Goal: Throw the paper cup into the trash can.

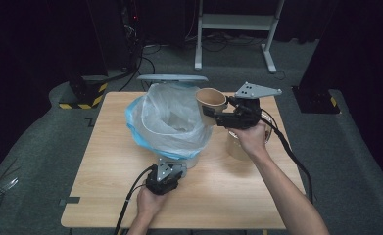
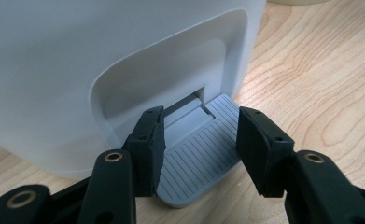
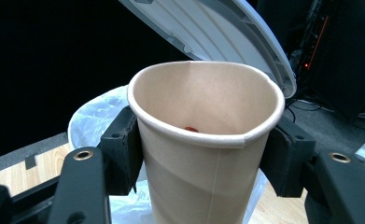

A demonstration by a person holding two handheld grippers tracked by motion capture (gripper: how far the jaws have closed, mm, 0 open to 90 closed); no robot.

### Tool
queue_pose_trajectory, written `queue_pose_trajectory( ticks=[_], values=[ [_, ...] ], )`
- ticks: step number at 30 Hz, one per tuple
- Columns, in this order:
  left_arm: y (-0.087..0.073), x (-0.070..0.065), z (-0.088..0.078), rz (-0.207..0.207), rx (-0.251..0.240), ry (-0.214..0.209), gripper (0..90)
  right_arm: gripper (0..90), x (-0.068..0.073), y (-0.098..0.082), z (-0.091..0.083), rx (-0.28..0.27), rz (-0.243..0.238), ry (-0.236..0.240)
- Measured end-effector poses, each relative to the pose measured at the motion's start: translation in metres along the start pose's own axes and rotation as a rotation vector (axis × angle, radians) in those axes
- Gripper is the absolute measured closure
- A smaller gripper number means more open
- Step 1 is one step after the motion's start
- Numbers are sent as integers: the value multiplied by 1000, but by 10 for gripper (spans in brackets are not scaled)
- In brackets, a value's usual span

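A white pedal bin point(image 1: 193, 160) stands mid-table with its lid point(image 1: 172, 78) raised and a clear and blue bag point(image 1: 169, 122) lining it. My left gripper point(image 1: 172, 166) is low at the bin's front. In the left gripper view the bin's wall point(image 2: 54, 70) is close, and my left gripper point(image 2: 200, 140) has its pads against both sides of the grey ribbed pedal point(image 2: 196, 163). My right gripper point(image 1: 212, 113) is shut on a brown paper cup point(image 1: 211, 99), held upright above the bag's right rim. In the right gripper view my right gripper point(image 3: 203, 149) squeezes the cup point(image 3: 203, 182); a small red bit lies inside, with the lid point(image 3: 217, 23) behind.
A pale cup-like container point(image 1: 238, 147) stands on the wooden table point(image 1: 110, 186) under my right hand. The right gripper's cable point(image 1: 292, 152) trails over the table's right side. A white desk frame point(image 1: 233, 22) and a striped base point(image 1: 81, 98) stand on the floor beyond.
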State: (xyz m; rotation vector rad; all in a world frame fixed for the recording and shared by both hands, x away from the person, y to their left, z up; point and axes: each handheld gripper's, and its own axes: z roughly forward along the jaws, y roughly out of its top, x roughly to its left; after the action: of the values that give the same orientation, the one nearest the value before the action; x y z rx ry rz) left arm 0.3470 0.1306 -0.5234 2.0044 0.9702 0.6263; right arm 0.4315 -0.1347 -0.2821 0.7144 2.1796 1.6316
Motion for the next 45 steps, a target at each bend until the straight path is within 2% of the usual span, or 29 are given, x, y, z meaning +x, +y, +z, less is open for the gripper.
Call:
queue_pose_trajectory(
  ticks=[7, 21, 31, 36, 45],
  values=[
    [0, 0, 0, -2, -2, -1, 521, 386, 3, 6, 6, 0, -16, 5],
    [0, 0, 0, -3, -1, -3, 521, 381, 9, 12, 33, 15, -15, 42],
    [0, 0, 0, -6, -3, -7, 521, 377, 6, 9, 46, 6, 29, 71],
    [0, 1, 0, -9, -3, -9, 521, 367, 8, 10, 51, 13, 12, 76],
    [0, 0, 0, -15, -8, -10, 520, 338, 7, 7, 61, 43, 19, 89]
  ],
)
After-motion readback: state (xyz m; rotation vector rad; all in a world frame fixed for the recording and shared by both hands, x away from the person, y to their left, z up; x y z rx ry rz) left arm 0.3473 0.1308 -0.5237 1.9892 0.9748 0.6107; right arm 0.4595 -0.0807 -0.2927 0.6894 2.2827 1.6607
